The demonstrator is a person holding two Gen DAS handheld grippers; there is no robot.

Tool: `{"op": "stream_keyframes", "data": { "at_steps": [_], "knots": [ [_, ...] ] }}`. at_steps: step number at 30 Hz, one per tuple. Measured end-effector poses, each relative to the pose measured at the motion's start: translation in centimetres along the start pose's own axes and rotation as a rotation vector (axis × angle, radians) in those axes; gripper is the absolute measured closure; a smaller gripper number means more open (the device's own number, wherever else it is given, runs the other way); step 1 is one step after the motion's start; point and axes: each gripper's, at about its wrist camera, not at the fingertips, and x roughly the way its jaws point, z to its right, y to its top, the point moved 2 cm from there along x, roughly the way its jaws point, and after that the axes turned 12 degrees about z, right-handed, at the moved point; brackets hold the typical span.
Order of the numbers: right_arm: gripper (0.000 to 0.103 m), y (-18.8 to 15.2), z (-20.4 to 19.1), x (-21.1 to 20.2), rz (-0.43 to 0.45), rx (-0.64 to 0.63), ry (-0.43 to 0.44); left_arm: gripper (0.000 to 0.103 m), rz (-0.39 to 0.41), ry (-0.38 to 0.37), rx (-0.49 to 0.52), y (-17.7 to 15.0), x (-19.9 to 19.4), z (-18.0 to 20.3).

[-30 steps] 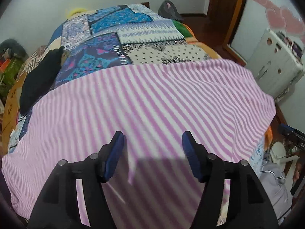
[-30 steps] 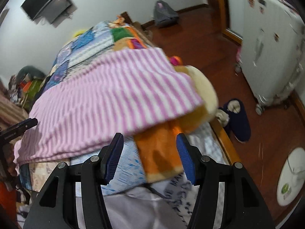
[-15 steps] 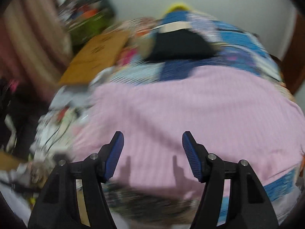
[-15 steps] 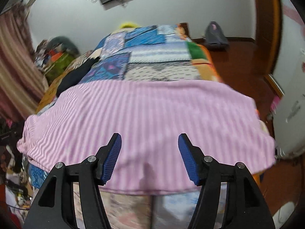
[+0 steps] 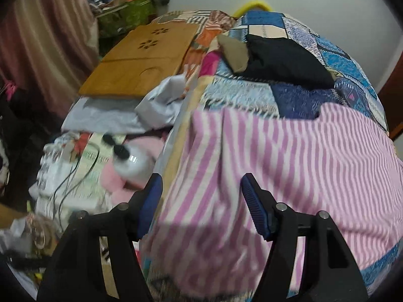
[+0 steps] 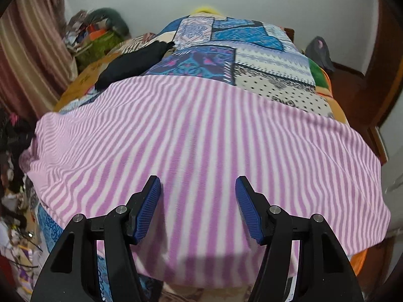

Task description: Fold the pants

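Pink-and-white striped pants (image 6: pixel 201 130) lie spread flat across the near end of a bed with a patchwork quilt (image 6: pixel 226 40). In the left wrist view their left end (image 5: pixel 277 171) hangs over the bed's left edge, and a notch shows in the far hem. My left gripper (image 5: pixel 201 183) hovers above that left end, open, with nothing pressed between its blue pads (image 5: pixel 151 201). My right gripper (image 6: pixel 199 183) hangs open over the middle of the pants near their front hem. Its pads are clear of the cloth.
A folded black garment (image 5: pixel 284 60) lies on the quilt beyond the pants. Left of the bed are a wooden board (image 5: pixel 141 60), grey cloth, cables, a pink plush with a white bottle (image 5: pixel 133 163) and a curtain (image 5: pixel 42 37). A dark bag (image 6: pixel 320 52) sits on the floor at the right.
The left gripper swung left from the middle of the pants to their left end. The right gripper moved from the bed's right corner to the middle. Both stayed open.
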Motion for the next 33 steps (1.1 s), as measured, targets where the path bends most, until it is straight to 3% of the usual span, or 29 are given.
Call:
{"op": "stream_keyframes", "data": {
  "at_steps": [5,10,12,15,22,23,24,28,31,33],
  "knots": [
    [0.045,0.0,-1.1,0.5,-0.007,-0.040,-0.018,0.038,-0.018,-0.066,-0.108,2.6,2.4,-1.4],
    [0.045,0.1,-1.3,1.0,-0.010,-0.037,-0.016,0.067,-0.037,-0.127,-0.209,3.6,3.4,-3.2],
    [0.044,0.1,-1.4,1.1,-0.008,-0.035,-0.018,0.070,-0.063,-0.132,-0.213,3.4,4.2,-3.3],
    [0.043,0.1,-1.7,1.2,-0.004,-0.040,-0.026,0.070,-0.076,-0.131,-0.188,3.2,4.8,-2.8],
    [0.043,0.1,-2.0,1.3,-0.004,-0.055,-0.029,0.072,-0.125,-0.173,-0.235,3.9,6.6,-2.5],
    [0.042,0.1,-2.0,1.3,-0.004,-0.053,-0.029,0.076,-0.125,-0.175,-0.236,4.1,6.8,-2.5],
    [0.042,0.1,-2.0,1.3,-0.004,-0.053,-0.028,0.087,-0.118,-0.176,-0.233,4.2,6.8,-2.5],
    [0.042,0.1,-2.0,1.4,-0.003,-0.059,-0.028,0.095,-0.047,-0.102,-0.207,4.7,5.8,-2.7],
    [0.042,0.1,-2.0,1.4,-0.004,-0.065,-0.027,0.096,0.026,-0.009,-0.154,5.2,4.6,-3.1],
    [0.042,0.1,-2.0,1.5,-0.004,-0.067,-0.025,0.096,0.033,0.002,-0.146,5.5,4.5,-3.5]
  ]
}}
